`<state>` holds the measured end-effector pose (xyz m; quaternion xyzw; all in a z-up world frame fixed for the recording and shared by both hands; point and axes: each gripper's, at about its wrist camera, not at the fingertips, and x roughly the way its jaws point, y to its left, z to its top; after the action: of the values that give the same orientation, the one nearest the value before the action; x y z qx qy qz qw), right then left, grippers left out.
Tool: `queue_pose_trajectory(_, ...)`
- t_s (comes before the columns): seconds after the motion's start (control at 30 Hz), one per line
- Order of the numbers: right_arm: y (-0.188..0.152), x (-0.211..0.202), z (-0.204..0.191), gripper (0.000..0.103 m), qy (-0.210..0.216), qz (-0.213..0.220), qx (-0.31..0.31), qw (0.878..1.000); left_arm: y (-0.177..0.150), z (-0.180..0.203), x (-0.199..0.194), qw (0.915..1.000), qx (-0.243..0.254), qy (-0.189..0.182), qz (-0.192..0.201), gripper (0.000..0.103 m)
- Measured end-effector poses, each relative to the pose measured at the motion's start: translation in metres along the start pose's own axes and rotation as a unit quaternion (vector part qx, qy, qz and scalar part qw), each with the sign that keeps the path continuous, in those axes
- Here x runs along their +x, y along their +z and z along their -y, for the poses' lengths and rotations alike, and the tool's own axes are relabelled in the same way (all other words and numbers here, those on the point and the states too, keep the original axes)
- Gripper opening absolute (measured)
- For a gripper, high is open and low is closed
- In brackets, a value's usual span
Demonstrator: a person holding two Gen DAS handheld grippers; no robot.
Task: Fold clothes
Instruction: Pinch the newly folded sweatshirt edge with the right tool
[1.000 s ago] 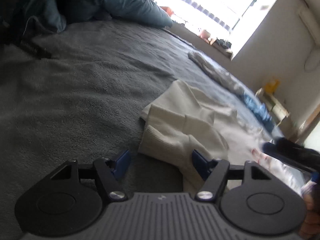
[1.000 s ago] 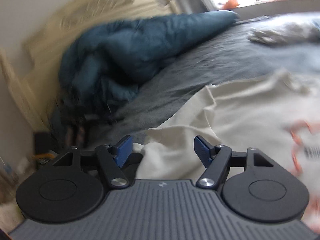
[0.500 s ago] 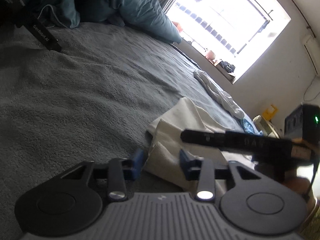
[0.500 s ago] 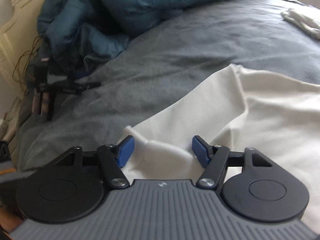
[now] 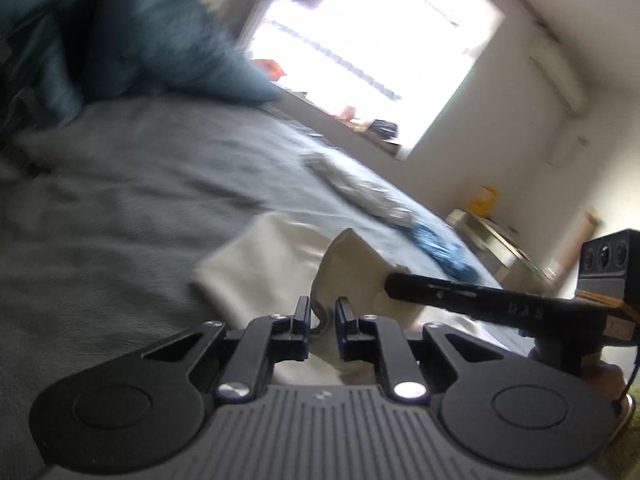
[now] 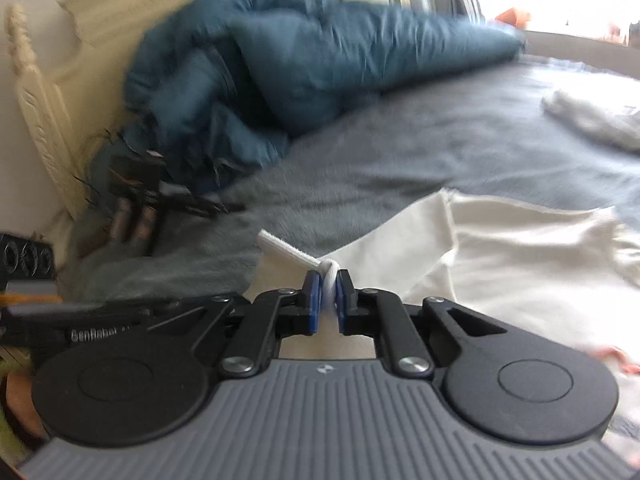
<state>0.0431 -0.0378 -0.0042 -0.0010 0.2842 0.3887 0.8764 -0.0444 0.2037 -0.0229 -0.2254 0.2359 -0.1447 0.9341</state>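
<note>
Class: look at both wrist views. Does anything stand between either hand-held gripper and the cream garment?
Nothing visible does. The right hand-held gripper is closing on the cream garment; the left hand-held gripper is closing with its cloth between the jaws.

A bed (image 5: 120,208) covered by a grey blanket (image 6: 420,152) fills most of both views. A rumpled teal duvet (image 6: 312,64) is heaped at its far end against a carved cream headboard (image 6: 44,120). Beyond the bed's far right side a large window (image 5: 368,48) glares with daylight above a cluttered sill (image 5: 360,120). Pale walls (image 5: 520,128) enclose the room, and a yellow item (image 5: 486,197) stands at the right by the wall.
</note>
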Motion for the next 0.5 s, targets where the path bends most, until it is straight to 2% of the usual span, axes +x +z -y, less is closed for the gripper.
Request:
queue_pose_trajectory(0.1,-0.031,-0.05,-0.009,0.008,-0.015,0.026,-0.02,0.999,-0.019,0.04,-0.01,0.9971,0.054,-0.044,-0.03,0.015)
queue_pose_trajectory(0.2,-0.07,-0.08,-0.006,0.011,-0.031,0.012,-0.009,0.999,-0.044,0.072,-0.015,0.9891,0.1,-0.076,-0.076,0.03)
queue_pose_trajectory(0.23,-0.083,-0.088,-0.005,0.011,-0.031,0.001,-0.005,0.999,-0.054,0.078,-0.017,0.9861,0.109,-0.084,-0.093,0.038)
queue_pose_trajectory(0.3,-0.106,-0.1,0.0,0.011,-0.024,-0.028,0.013,0.999,-0.067,0.081,-0.021,0.9832,0.114,-0.09,-0.111,0.052)
queue_pose_trajectory(0.4,-0.128,-0.116,0.01,0.012,-0.024,-0.052,0.038,0.998,-0.085,0.085,-0.028,0.9788,0.119,-0.097,-0.136,0.053)
queue_pose_trajectory(0.5,-0.133,-0.131,0.028,0.016,-0.009,-0.04,0.1,0.994,-0.087,0.074,-0.026,0.9845,0.076,-0.081,-0.136,0.055)
